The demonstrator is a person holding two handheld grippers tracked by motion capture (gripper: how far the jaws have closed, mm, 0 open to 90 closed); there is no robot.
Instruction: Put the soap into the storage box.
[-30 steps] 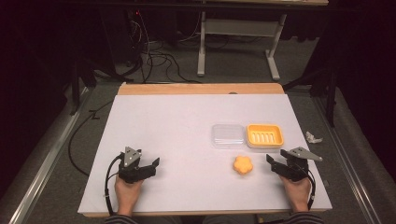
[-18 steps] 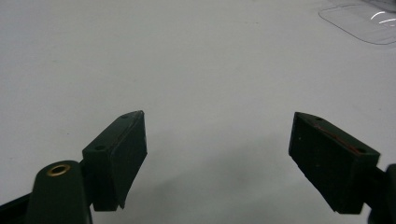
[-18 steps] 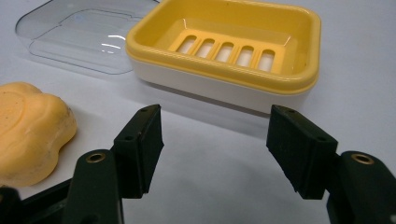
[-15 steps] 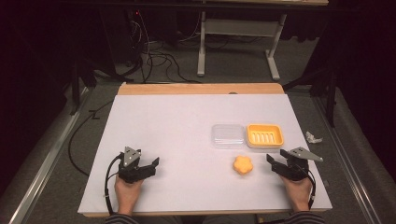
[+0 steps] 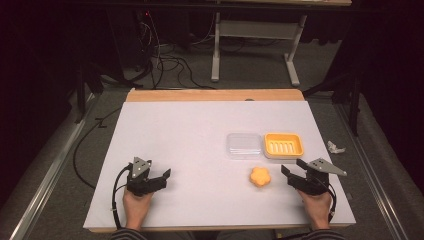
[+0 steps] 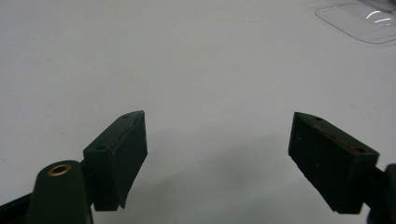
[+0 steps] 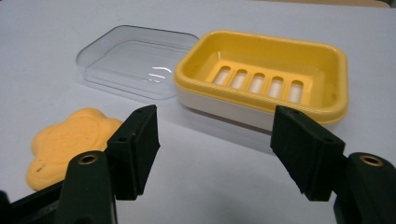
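Soap (image 5: 260,177) lies loose on the counter (image 5: 190,145), just in front of the dish (image 5: 283,145); the lid (image 5: 244,145) lies off, left of the dish. Both tools, left (image 5: 161,177) and right (image 5: 289,175), gape empty, the right one's jaws having just been opening. Nothing is packed yet.

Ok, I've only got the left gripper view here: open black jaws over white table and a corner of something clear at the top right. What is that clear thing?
Observer: It's a clear rectangular plastic lid, lying on the table beside a yellow rectangular plastic soap dish with a slotted floor.
Operator: Anything in the dish?
Observer: No, it's empty. A yellow-orange flower-shaped soap bar lies on the table nearer the person.
Operator: And where's the right gripper?
Observer: The right gripper rests on the table just right of the soap, pointing toward it and the dish. Its jaws have just been opening, with nothing between them.
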